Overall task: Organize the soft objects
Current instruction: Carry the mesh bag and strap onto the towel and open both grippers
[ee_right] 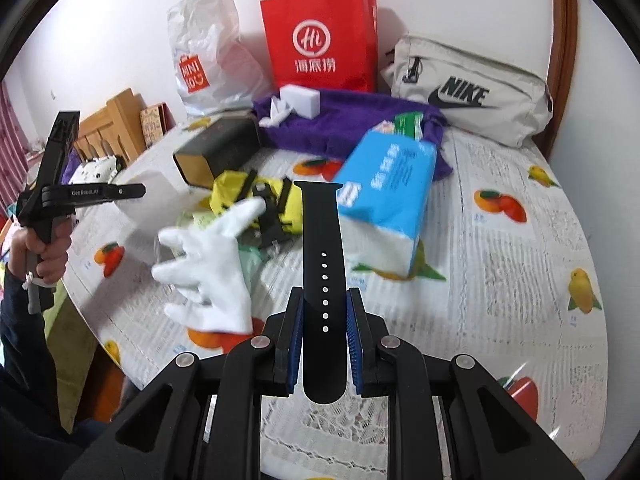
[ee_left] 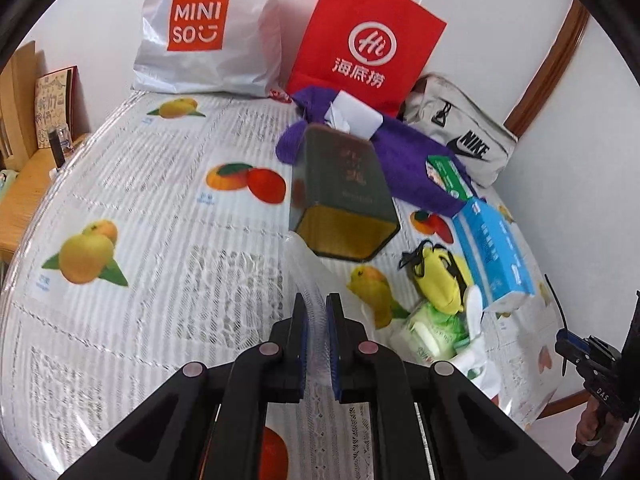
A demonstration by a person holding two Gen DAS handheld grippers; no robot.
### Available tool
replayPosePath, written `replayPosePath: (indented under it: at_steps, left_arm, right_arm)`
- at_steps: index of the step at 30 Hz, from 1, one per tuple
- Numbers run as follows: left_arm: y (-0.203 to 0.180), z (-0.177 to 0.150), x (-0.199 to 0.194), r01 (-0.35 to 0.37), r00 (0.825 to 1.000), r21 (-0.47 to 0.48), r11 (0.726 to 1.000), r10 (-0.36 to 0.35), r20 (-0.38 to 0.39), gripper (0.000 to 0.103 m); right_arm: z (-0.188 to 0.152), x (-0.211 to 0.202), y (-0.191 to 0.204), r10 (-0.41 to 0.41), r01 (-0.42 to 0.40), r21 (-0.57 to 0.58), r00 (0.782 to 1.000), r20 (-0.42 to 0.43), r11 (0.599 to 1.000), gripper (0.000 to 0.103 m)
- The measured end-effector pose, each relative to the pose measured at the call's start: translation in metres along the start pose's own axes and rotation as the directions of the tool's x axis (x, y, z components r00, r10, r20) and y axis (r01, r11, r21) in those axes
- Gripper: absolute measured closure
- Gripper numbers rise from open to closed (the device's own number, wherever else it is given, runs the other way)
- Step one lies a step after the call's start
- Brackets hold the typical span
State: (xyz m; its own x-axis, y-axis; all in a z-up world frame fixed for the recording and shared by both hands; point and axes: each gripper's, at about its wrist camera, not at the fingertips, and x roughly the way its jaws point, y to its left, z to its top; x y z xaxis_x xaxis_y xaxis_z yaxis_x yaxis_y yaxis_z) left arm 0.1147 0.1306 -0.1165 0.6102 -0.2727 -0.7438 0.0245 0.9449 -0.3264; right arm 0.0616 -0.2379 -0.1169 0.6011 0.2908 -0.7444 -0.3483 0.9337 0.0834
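Note:
My left gripper [ee_left: 316,300] is shut on a clear, ribbed plastic bag [ee_left: 304,268] that rises from between its blue pads. In the right wrist view that bag [ee_right: 148,208] hangs pale at the left gripper's tip, above the table's left edge. My right gripper [ee_right: 324,294] is shut on a black watch strap [ee_right: 322,232] with a row of holes, held above the table. Below it lie a white glove [ee_right: 212,264], a yellow pouch [ee_right: 248,196] with black straps, and a blue tissue pack [ee_right: 384,200]. A green wipes pack [ee_left: 432,332] lies beside the yellow pouch [ee_left: 440,276].
A dark green box [ee_left: 344,196] lies on its side, open end facing me. Behind it are a purple towel [ee_left: 404,160], a Nike pouch [ee_left: 460,136], a red paper bag [ee_left: 368,40] and a Miniso bag [ee_left: 200,28]. The fruit-print tablecloth [ee_left: 160,280] covers the table; a wooden chair [ee_right: 116,124] stands left.

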Motion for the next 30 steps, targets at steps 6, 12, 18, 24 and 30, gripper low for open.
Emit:
replayPosePath:
  at_steps: [6,12,18,24,30]
  left_arm:
    - [-0.002,0.015,-0.012,0.012,0.999,-0.004,1.000,-0.012,0.030,0.095]
    - [-0.011,0.030,-0.024,0.030,0.998,0.008,1.000,-0.031,0.055,0.096]
    - [-0.023,0.048,-0.031,0.031,0.996,0.025,0.999,-0.033,0.077,0.096]
    - [-0.032,0.071,-0.030,0.022,0.995,0.033,0.999,-0.025,0.094,0.096]
    - [-0.040,0.098,-0.022,0.018,0.994,0.039,0.999,-0.022,0.104,0.096]
  right_arm:
    - [0.022,-0.003,0.000,0.003,-0.003,0.008,1.000,0.024,1.000,0.083]
    - [0.041,0.002,-0.007,0.003,-0.004,0.020,1.000,0.026,1.000,0.083]
    - [0.062,0.003,-0.010,0.010,-0.011,0.013,0.999,0.045,1.000,0.083]
    - [0.088,0.012,-0.020,0.008,-0.008,0.011,0.998,0.060,1.000,0.083]
    - [0.111,0.029,-0.035,-0.005,0.004,0.026,0.998,0.060,1.000,0.083]
